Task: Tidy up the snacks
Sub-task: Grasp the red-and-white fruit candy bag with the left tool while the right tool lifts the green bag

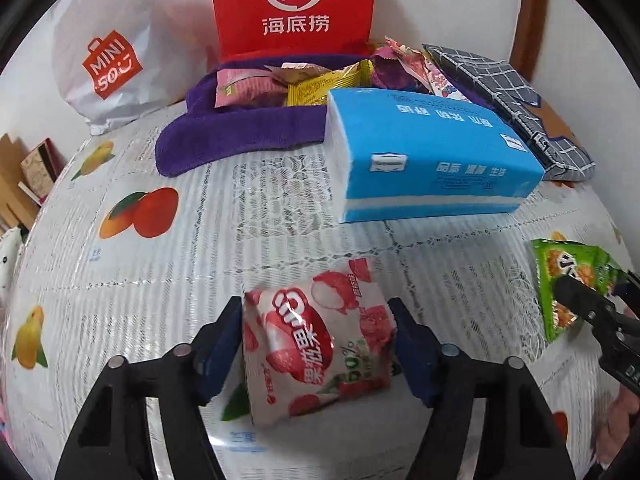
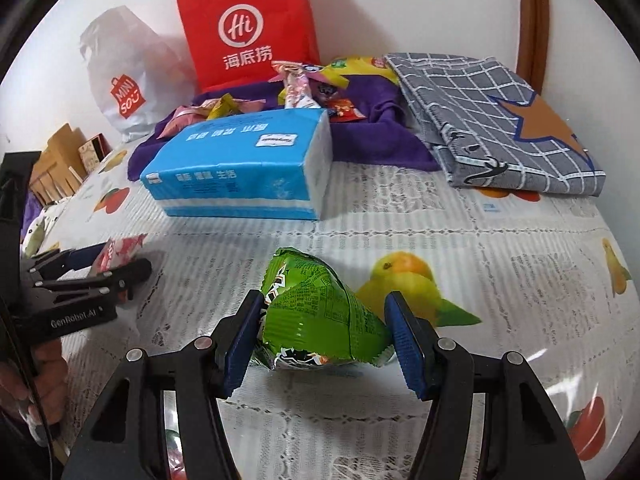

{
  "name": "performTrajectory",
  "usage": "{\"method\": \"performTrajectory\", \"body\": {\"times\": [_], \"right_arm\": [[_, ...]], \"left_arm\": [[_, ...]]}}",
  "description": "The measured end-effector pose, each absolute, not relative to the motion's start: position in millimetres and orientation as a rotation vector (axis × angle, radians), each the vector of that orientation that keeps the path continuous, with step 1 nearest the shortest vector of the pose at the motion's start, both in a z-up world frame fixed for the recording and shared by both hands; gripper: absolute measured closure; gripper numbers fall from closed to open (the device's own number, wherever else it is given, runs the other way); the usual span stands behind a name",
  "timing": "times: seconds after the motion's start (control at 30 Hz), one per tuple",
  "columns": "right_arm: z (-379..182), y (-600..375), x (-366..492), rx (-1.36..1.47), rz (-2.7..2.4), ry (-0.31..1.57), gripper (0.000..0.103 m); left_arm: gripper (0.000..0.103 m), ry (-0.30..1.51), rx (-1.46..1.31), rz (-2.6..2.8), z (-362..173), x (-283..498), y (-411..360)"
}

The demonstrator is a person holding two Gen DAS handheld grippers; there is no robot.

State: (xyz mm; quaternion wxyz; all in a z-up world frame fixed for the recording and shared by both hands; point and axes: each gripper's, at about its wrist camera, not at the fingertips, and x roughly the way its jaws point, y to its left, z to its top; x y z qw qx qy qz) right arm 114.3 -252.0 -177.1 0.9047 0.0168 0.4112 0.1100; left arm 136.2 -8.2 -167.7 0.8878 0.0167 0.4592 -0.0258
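Note:
My left gripper is shut on a pink-and-white lychee snack packet, held just above the table; both blue pads press its sides. It also shows in the right wrist view. My right gripper is closed around a green snack bag; the left pad touches it and the right pad sits at its edge. The green bag also shows in the left wrist view. Several snack packets lie piled on a purple towel at the back.
A blue tissue pack lies mid-table before the towel. A red Hi paper bag and a white Miniso bag stand against the wall. A folded grey checked cloth lies back right. The fruit-print tablecloth covers the table.

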Motion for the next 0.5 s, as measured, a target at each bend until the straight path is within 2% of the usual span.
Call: {"method": "performTrajectory", "body": {"times": [0.07,0.17,0.4,0.5], "right_arm": [[-177,-248,115,0.036,0.236,0.845,0.041],[-179,-240,118,0.023,0.241,0.84,0.041],[-186,-239,126,0.043,0.254,0.857,0.04],[-187,-245,125,0.06,0.264,0.87,0.037]], "left_arm": [[0.045,0.948,0.022,-0.044,-165,137,3],[0.046,0.929,0.011,-0.042,-166,137,16],[0.044,0.89,0.028,-0.023,-171,136,12],[0.038,0.893,0.027,-0.023,-172,137,12]]}}
